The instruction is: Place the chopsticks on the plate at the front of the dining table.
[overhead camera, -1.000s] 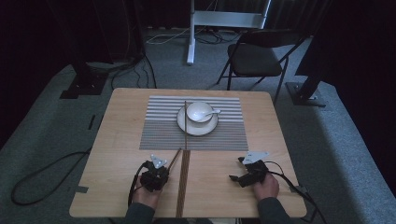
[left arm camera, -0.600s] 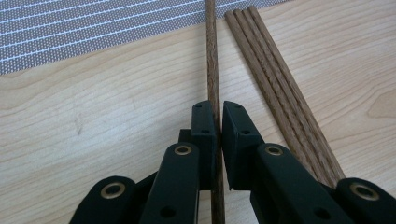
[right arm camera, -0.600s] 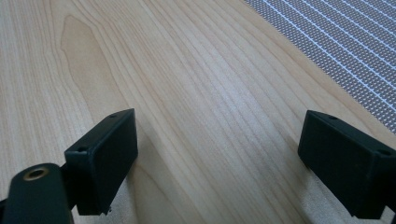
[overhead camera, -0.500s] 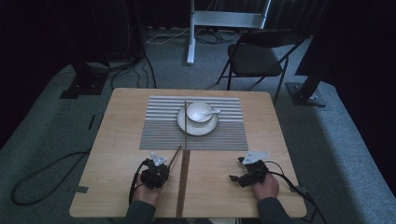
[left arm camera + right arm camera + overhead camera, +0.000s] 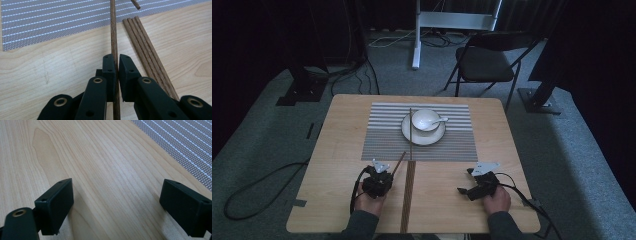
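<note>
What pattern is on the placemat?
Grey with thin white stripes; the placemat shows best in the left gripper view.

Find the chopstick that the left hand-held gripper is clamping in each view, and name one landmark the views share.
High view: the clamped chopstick slants up and right from the left hand-held gripper, left of the chopstick bundle.
Left gripper view: it rises up the centre, pinched between the jaws.
Right gripper view: not in it.
Shared landmark: the striped placemat.
</note>
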`<state>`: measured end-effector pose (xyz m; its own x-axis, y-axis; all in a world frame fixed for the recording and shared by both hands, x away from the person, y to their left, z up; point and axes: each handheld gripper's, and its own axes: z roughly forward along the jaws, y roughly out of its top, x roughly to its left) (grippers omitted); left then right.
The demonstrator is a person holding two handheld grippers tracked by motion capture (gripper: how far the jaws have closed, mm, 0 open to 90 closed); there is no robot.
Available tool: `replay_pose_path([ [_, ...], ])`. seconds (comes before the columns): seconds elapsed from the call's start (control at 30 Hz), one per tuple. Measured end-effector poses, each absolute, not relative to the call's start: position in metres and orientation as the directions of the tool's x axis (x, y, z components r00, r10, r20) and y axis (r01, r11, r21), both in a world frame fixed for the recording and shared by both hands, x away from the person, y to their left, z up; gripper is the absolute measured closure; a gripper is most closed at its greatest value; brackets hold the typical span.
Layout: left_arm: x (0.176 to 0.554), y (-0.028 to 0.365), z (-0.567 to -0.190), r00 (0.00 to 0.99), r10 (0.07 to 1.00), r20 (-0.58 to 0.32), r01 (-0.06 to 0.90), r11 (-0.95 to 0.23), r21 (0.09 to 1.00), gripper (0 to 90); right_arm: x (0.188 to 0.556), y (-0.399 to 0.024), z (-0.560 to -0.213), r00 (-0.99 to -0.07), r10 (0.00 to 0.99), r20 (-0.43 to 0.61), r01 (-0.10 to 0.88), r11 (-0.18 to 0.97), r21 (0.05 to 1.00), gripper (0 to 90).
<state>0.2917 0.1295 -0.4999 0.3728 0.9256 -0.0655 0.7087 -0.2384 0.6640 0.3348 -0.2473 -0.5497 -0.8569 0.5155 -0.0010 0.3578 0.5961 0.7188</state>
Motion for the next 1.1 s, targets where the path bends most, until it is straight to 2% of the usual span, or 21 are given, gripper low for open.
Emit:
replay_pose_path([
  [1.1, 0.32, 0.137, -0.482, 0.332, 0.932, -0.147, 0.707, -0.143, 0.693, 84.2, 0.335, -0.247, -0.55, -0.857, 0.515, -0.001, 0.357, 0.596, 0.719, 11.3],
])
